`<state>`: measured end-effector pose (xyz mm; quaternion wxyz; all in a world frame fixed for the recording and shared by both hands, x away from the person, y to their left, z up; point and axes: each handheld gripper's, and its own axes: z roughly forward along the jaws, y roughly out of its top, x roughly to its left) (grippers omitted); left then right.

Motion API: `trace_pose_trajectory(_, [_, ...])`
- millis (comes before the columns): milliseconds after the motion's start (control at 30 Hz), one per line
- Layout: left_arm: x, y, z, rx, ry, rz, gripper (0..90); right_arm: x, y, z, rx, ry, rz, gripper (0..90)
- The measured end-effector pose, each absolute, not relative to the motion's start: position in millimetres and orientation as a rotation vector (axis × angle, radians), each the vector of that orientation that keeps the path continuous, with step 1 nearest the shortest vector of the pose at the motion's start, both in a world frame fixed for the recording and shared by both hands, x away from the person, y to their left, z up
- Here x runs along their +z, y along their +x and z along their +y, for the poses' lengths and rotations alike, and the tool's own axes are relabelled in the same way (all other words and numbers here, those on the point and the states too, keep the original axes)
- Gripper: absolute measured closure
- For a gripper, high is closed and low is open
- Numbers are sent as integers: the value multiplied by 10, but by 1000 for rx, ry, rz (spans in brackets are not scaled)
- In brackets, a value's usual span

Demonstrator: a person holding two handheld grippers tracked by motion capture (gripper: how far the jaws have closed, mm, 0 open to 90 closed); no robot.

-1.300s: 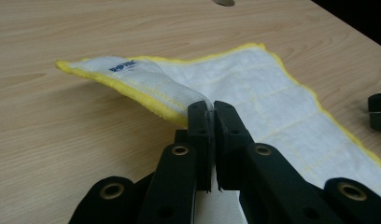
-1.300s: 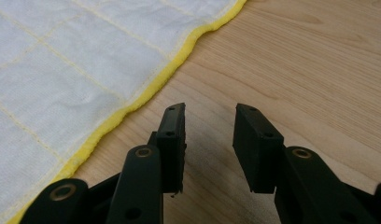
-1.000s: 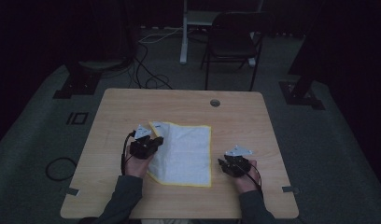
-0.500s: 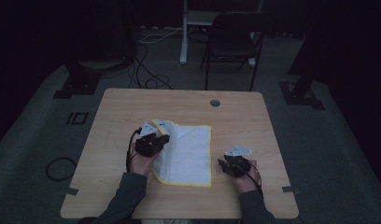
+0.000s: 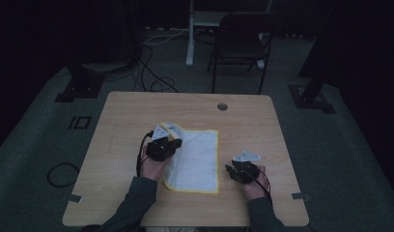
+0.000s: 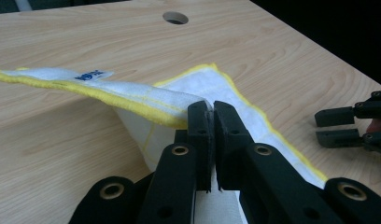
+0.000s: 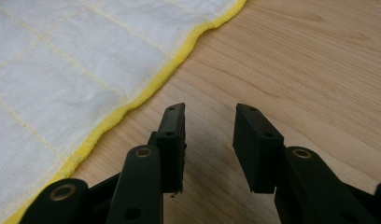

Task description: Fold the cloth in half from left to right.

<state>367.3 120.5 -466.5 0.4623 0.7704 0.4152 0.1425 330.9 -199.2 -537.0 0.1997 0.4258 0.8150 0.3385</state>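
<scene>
- Fingers of your left gripper (image 6: 212, 135) were pressed together on the yellow-hemmed edge of the white cloth (image 5: 197, 159), lifting that left edge off the table (image 5: 122, 130) so it draped from the jaws.
- Your left hand (image 5: 154, 166) sat at the cloth's left side, toward the middle of the table, with the lifted hem folding rightward over the rest.
- Cloth itself lay mostly flat in the table's centre, nearer your edge than the far one; its right hem rested on the wood.
- To fold well, I judged you needed to carry the pinched edge across low and level, and line hem on hem before letting go.
- Your right gripper (image 7: 209, 140) had its fingers apart, holding nothing, just beside the cloth's right hem near the table's near-right part.
- It looked well placed to pin that hem if the cloth slid; a light press on the border would have served.
</scene>
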Motion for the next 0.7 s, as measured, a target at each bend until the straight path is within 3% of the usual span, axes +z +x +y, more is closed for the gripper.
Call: trace_pose_trajectory(700, [-4711, 3749, 949, 313, 1927, 990, 867, -5367, 3308, -1990, 949, 1189, 2279, 641])
